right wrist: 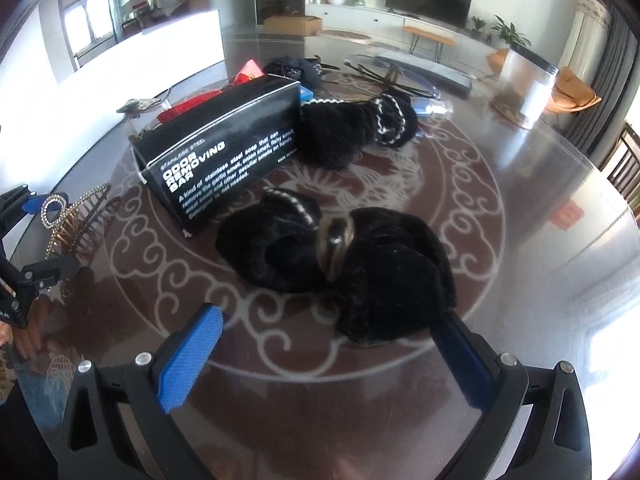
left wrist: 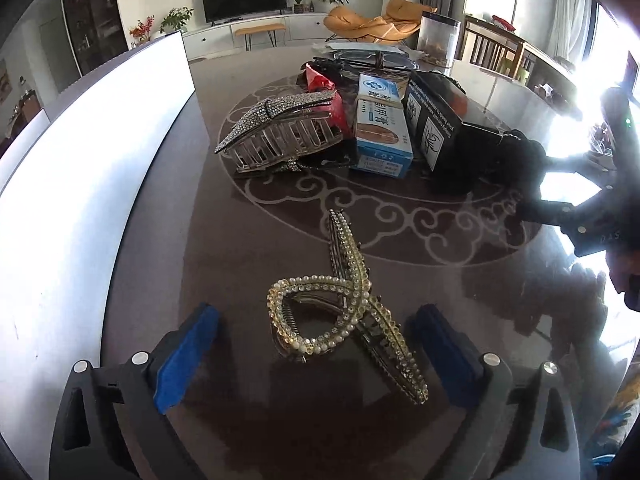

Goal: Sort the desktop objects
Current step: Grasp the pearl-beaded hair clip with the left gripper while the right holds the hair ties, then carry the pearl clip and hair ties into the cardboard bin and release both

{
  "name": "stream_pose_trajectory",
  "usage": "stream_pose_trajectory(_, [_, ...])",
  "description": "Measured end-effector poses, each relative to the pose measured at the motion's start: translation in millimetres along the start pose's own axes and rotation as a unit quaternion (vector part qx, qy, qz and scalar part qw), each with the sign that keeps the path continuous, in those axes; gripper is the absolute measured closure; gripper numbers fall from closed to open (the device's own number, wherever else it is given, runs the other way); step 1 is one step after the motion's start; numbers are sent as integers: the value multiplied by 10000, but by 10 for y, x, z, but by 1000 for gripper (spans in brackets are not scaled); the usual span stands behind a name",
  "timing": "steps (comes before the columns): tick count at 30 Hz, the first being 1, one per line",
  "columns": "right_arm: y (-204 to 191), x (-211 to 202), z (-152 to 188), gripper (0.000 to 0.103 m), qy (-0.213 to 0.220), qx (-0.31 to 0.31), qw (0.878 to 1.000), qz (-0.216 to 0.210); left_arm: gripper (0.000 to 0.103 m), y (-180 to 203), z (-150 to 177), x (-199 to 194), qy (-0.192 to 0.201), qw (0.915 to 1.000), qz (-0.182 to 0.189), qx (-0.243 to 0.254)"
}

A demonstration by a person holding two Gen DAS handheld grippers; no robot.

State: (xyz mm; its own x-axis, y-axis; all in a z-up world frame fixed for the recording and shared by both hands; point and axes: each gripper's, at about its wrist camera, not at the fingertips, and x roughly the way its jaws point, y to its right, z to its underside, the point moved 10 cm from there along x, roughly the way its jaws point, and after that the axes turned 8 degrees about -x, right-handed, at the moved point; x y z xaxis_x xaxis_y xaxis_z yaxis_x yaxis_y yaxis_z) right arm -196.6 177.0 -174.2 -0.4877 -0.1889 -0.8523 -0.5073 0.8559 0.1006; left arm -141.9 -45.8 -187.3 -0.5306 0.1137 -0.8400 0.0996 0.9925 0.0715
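- The left gripper (left wrist: 316, 354) is spread wide and low over the glossy dark counter (left wrist: 280, 232), its blue pads on either side of a gold pearl-and-rhinestone hair clip (left wrist: 348, 308), neither pad touching it.
- Farther off in the left wrist view lies a silver rhinestone claw clip (left wrist: 276, 132); just right of it is a blue-and-white box (left wrist: 382, 132), and right of that a black box (left wrist: 434, 124).
- A red packet (left wrist: 324, 88) pokes up behind the claw clip.
- The right gripper (right wrist: 326, 358) is also wide open and holds nothing; its right pad sits just beside the near edge of a black furry scrunchie with a gold-toned band (right wrist: 340, 256).
- A second black furry scrunchie with white trim (right wrist: 356, 130) lies farther away, touching the far end of the black box, which reads "ODOR REMOVING BAR".
- A clear cylindrical container (right wrist: 528, 88) stands at the far right of the counter.
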Motion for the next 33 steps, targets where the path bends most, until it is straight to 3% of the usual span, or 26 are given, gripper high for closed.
stream_pose_trajectory(1, [-6, 7, -2, 4, -8, 58, 9999, -134, 9, -12, -8, -21, 61, 10000, -6, 0])
stream_pose_trajectory(3, [10, -30, -15, 21, 19, 57, 9999, -142, 38, -24, -46, -40, 172, 9999, 17, -1])
stream_pose_trajectory(4, [-1, -65, -2, 34, -30, 97, 9997, -201, 43, -30, -49, -58, 186, 9998, 12, 15])
stream_pose_trajectory(6, [-138, -173, 56, 35, -109, 321, 9966, -755, 54, -52, -47, -63, 172, 9998, 17, 23])
stream_pose_trajectory(9, [-440, -408, 199, 31, -159, 150, 9910, -1322, 54, -66, -2, -107, 183, 9998, 47, 65])
stream_pose_trajectory(11, [-452, -522, 232, 5, -120, -129, 9938, -1099, 53, -95, 15, -120, 206, 9997, 69, 60])
stream_pose_trajectory(12, [-424, -557, 214, 2, -53, -273, 9952, -938, 49, -109, 20, -129, 208, 9998, 68, 41])
stream_pose_trajectory(15, [-371, -596, 60, 1, 112, -757, 9954, -581, 24, -154, 38, -106, 87, 10000, -10, -47])
stream_pose_trajectory(21, [-431, -154, -214, 1, -269, -1169, 9912, -567, 23, 4, 50, -99, 1, 9994, 159, 301])
stream_pose_trajectory(22, [-449, -99, -222, 4, -327, -1196, 9904, -608, 23, 14, 36, -89, -13, 9993, 169, 325])
stream_pose_trajectory(23, [-466, -59, -223, 26, -335, -1182, 9901, -671, 23, 18, 12, -71, -36, 9993, 168, 317])
stream_pose_trajectory(24, [-449, -46, -216, 44, -348, -1143, 9911, -591, 29, 21, -10, -56, -51, 9994, 189, 300])
stream_pose_trajectory(25, [-428, -53, -197, 69, -362, -1078, 9920, -541, 38, 19, -47, -61, 12, 9994, 188, 293])
stream_pose_trajectory(26, [-419, -81, -183, 69, -326, -969, 9933, -547, 56, 11, -66, -66, 23, 9995, 176, 272])
stream_pose_trajectory(31, [-472, -477, 60, 69, -51, -245, 9955, -914, 57, 32, -32, -152, 26, 9994, 343, 32])
stream_pose_trajectory(33, [-487, -543, 224, 69, -143, -7, 9954, -946, 57, 56, 51, -193, -2, 9986, 492, -170])
